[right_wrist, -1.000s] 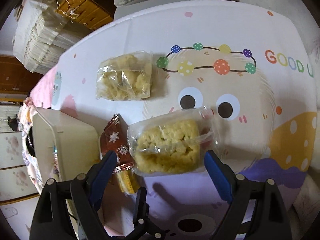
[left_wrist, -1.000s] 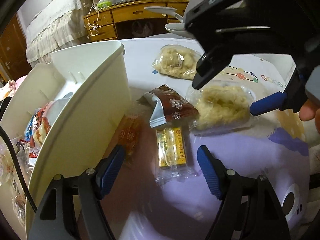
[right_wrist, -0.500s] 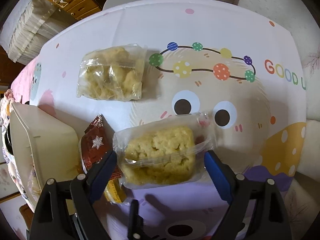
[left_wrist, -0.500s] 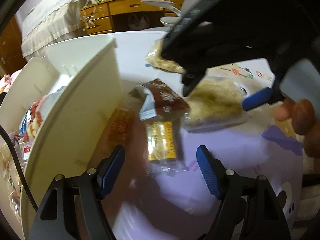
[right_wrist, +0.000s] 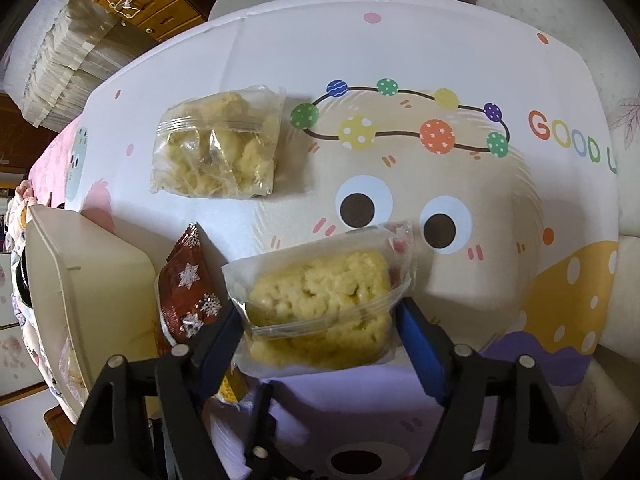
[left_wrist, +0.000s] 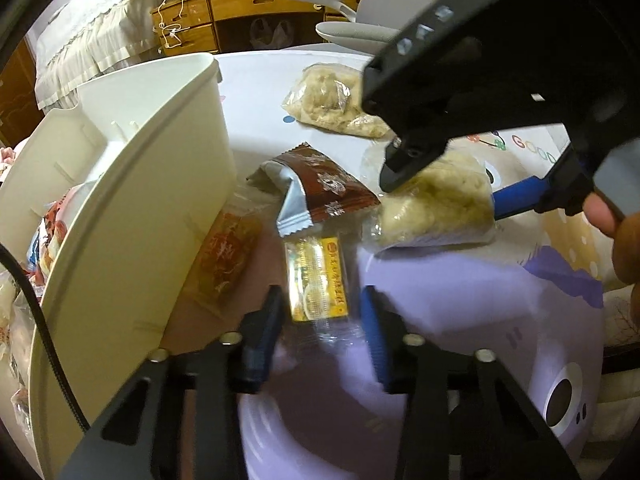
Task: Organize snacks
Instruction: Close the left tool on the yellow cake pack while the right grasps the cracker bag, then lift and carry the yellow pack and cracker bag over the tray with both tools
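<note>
On the cartoon-print tablecloth lies a small yellow snack packet (left_wrist: 316, 276) in a clear wrapper. My left gripper (left_wrist: 322, 312) is closing on it and its blue pads touch both sides of the wrapper. A clear packet with a pale yellow puffed cake (right_wrist: 320, 300) sits between the pads of my right gripper (right_wrist: 320, 336). Those jaws are closing too, and the pads press on the wrapper. In the left wrist view this packet (left_wrist: 436, 208) tilts up at one end. A brown snowflake packet (left_wrist: 328, 188) lies between the two.
A white bin (left_wrist: 132, 160) with several snacks inside stands at the left, close to the packets. An orange packet (left_wrist: 228, 248) lies against its wall. A second clear bag of yellow snacks (right_wrist: 216, 148) lies farther back. A chair and wooden drawers stand beyond the table.
The left jaws have narrowed from wide apart onto the yellow packet. The right jaws have drawn in against the puffed cake packet, which now tilts up off the cloth.
</note>
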The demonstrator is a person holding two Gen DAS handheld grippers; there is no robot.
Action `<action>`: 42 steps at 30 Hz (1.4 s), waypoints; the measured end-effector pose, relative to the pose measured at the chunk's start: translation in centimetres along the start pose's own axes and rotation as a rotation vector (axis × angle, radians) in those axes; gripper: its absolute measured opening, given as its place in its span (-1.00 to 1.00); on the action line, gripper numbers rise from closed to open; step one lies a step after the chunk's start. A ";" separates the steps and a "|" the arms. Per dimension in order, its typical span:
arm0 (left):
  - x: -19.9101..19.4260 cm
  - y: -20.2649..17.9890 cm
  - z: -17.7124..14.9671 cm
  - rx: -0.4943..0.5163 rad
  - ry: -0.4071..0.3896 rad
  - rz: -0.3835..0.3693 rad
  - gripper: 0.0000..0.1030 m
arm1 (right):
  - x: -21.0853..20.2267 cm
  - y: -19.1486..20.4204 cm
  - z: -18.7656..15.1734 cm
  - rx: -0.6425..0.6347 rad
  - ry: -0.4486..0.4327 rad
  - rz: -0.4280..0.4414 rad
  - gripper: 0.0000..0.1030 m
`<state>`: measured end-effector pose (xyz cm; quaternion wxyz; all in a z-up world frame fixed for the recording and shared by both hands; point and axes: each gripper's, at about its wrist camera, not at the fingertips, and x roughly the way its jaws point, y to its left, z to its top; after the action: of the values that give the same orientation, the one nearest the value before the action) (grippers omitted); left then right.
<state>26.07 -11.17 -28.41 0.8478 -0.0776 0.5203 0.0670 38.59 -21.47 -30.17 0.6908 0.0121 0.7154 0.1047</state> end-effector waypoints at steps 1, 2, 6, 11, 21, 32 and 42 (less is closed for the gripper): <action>0.0 0.0 0.0 0.001 0.001 -0.001 -0.38 | -0.1 -0.2 -0.1 -0.003 -0.003 0.007 0.42; 0.0 0.0 -0.1 0.005 0.004 -0.004 -0.42 | -0.2 -0.4 -0.4 -0.003 -0.005 0.010 0.40; -0.3 0.4 -0.4 0.008 0.009 -0.021 -0.49 | -1.1 -1.8 -1.1 0.034 -0.002 0.007 0.36; -1.1 1.2 -0.3 0.013 0.035 -0.063 -0.50 | -2.2 -4.1 -2.5 0.106 0.020 0.017 0.29; -5.6 1.7 -1.2 0.095 0.003 -0.104 -0.50 | -4.0 -7.9 -8.2 0.216 0.067 0.050 0.18; -13.2 1.9 -5.5 0.180 -0.009 -0.128 -0.50 | -5.2 -8.4 -18.2 0.201 0.121 0.095 0.18; -18.8 5.5 -7.8 0.195 -0.045 -0.181 -0.50 | -7.2 -6.4 -24.0 0.129 0.090 0.121 0.18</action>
<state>9.72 -7.99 -15.42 0.8654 -0.0400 0.4960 -0.0591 15.96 -32.05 -23.53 0.6482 0.0950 0.7489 0.1001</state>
